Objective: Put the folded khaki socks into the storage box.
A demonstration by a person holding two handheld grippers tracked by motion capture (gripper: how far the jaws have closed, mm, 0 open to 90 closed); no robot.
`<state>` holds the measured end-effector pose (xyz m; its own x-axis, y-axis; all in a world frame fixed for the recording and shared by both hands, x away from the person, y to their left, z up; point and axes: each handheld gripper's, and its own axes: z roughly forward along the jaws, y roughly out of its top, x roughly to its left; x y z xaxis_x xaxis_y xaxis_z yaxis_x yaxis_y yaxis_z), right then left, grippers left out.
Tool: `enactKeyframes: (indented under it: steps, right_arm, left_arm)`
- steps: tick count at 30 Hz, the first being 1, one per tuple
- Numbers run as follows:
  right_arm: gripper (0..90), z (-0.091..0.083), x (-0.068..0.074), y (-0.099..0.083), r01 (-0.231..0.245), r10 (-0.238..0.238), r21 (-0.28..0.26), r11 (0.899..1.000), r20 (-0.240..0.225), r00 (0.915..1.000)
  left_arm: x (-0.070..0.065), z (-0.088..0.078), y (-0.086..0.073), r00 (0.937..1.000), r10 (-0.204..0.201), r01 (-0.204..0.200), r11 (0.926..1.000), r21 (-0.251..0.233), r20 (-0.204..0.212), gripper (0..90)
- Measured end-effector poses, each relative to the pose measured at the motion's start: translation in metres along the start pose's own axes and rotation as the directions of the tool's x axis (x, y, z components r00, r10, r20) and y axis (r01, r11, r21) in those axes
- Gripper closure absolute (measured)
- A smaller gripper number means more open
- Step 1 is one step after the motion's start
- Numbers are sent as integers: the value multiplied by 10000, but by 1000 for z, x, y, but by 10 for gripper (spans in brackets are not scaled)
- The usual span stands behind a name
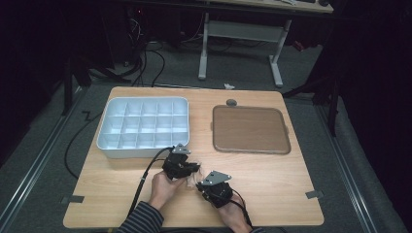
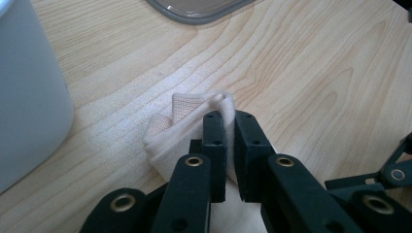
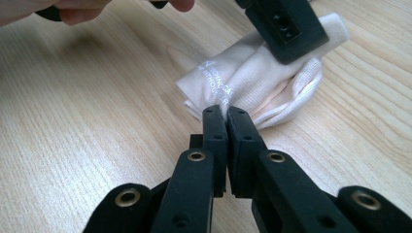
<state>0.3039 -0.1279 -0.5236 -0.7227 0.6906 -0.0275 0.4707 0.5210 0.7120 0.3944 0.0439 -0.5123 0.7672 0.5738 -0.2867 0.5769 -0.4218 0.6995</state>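
From the high view we get the whole layout: a pale wooden table (image 1: 272,194), a white plastic organiser tray (image 1: 142,127) split into a grid of small square compartments on the left half, and a flat brown tray (image 1: 250,129) with rounded corners and a raised rim on the right half. Near the front edge, between the two hands, lies a small cream cloth (image 1: 193,178), hard to make out at that size beneath the left gripper (image 1: 187,171) and the right gripper (image 1: 206,187).

The left gripper view gives us the detail the high view lacks: the cloth (image 2: 182,121) is a soft, finely woven fabric, folded into a small bundle with a ribbed-looking fold on top, lying on the bare wood grain. The left gripper (image 2: 229,121) has its black jaws pinched onto a fold of the fabric, with a narrow gap between the pads. The smooth, rounded white wall of the organiser tray (image 2: 29,97) rises at the left, and the grey rim of the brown tray (image 2: 194,12) shows at the top.

The right gripper view adds faint white printed lettering on the cloth (image 3: 252,82). Here the right gripper (image 3: 227,114) is clamped onto the near edge of the cloth, while a black jaw of the left gripper (image 3: 286,26) presses on the far side
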Motion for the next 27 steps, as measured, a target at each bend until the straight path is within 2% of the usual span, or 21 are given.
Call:
enactKeyframes:
  steps: [4,6,10,14,18,21,22,27]
  right_arm:
    - [875,1,-2,0,-65,65,-60,10000,-53,10000]
    - [874,1,-4,0,-203,202,-131,9997,-73,9998]
    - [873,1,-5,-1,-354,352,-135,9993,-140,9993]
    - [872,2,-6,-1,-395,393,-158,9991,-161,9991]
    - [870,1,-7,-2,-471,467,-190,9987,-192,9987]
    - [869,2,-6,-2,-452,449,-184,9988,-148,9989]
    - [869,2,-6,-2,-430,428,-187,9989,-120,9990]
    - [867,2,-7,-2,-429,428,-164,9989,-113,9990]
  left_arm:
    - [1,-1,1,9999,-110,110,9999,54,67,834]
    - [2,-3,2,9996,-238,237,9997,31,175,798]
    - [0,-10,2,9994,-161,163,9999,-55,292,718]
    - [-2,-19,-1,9999,-71,73,9995,-321,75,643]
    - [-5,-25,-9,9986,-93,69,9989,-453,-530,578]
    - [-6,-27,-16,9973,-99,62,9987,-514,-727,513]
    - [-6,-27,-18,9964,-215,167,9982,-581,-825,496]
    - [-10,-23,-26,9934,-351,310,9988,-388,-1092,449]
